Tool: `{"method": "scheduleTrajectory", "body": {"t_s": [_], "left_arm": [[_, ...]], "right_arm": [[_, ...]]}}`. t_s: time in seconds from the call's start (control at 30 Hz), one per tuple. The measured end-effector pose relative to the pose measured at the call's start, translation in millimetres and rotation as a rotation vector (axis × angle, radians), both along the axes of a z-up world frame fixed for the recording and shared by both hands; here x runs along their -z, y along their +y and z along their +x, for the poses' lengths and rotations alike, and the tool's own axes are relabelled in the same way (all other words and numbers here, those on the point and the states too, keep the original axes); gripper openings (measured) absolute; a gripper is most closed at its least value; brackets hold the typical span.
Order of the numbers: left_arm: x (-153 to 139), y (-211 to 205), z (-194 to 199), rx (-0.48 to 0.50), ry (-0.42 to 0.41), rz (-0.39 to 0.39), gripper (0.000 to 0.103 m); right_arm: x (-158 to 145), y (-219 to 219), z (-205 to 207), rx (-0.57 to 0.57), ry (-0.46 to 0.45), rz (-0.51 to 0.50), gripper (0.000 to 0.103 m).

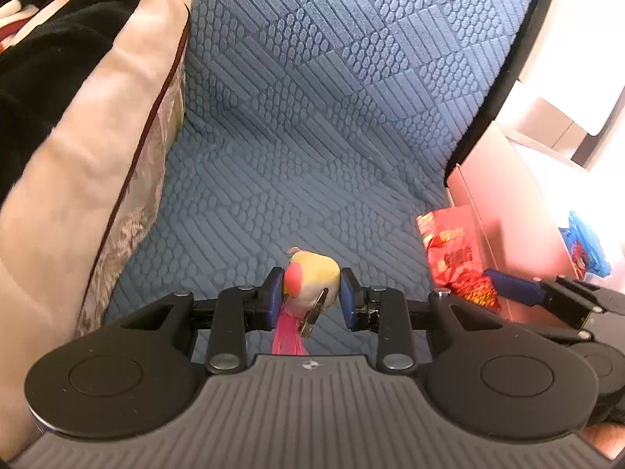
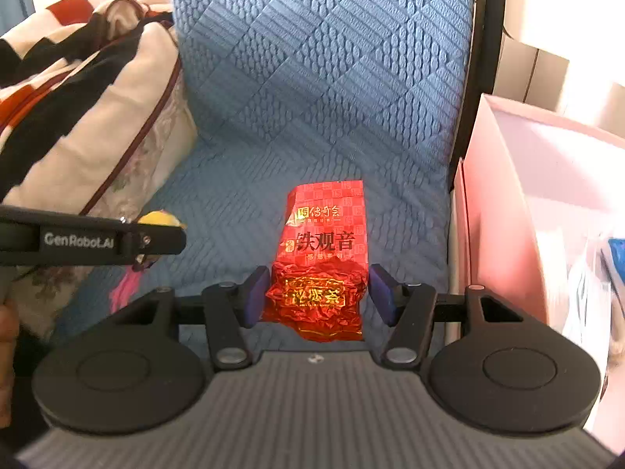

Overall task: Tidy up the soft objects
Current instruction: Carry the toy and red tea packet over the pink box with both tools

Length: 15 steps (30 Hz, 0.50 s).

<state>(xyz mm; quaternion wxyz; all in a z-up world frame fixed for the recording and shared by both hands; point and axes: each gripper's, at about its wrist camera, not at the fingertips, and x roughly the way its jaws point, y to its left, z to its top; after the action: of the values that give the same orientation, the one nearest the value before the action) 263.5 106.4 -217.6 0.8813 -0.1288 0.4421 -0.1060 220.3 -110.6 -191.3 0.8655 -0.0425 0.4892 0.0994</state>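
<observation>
A small yellow and white plush toy (image 1: 310, 279) with a pink cheek, a pink tassel and a metal clip sits between the blue pads of my left gripper (image 1: 311, 295), which is shut on it over the blue quilted seat (image 1: 312, 136). It peeks out behind the left gripper in the right wrist view (image 2: 158, 219). A red foil tea packet (image 2: 322, 250) lies on the seat between the pads of my right gripper (image 2: 318, 293); the left pad touches it and the right pad stands just off it. The packet also shows in the left wrist view (image 1: 457, 258).
A white cushion with dark piping (image 2: 117, 136) and a black, red and white blanket (image 1: 50, 39) fill the left side of the seat. A pink open box (image 2: 527, 203) stands at the right, with a blue item (image 1: 586, 246) inside. The black seat frame (image 2: 474, 70) runs between.
</observation>
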Motion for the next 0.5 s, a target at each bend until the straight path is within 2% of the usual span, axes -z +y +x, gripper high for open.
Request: {"method": "scheduleTrajectory", "body": {"t_s": [0.5], "left_arm": [[-1.2,-8.1,-43.2,0.019,0.003,-0.031,0.035]], "right_arm": [[-12.8,-10.4,-39.9,0.022,0.0,0.011,0.059]]}}
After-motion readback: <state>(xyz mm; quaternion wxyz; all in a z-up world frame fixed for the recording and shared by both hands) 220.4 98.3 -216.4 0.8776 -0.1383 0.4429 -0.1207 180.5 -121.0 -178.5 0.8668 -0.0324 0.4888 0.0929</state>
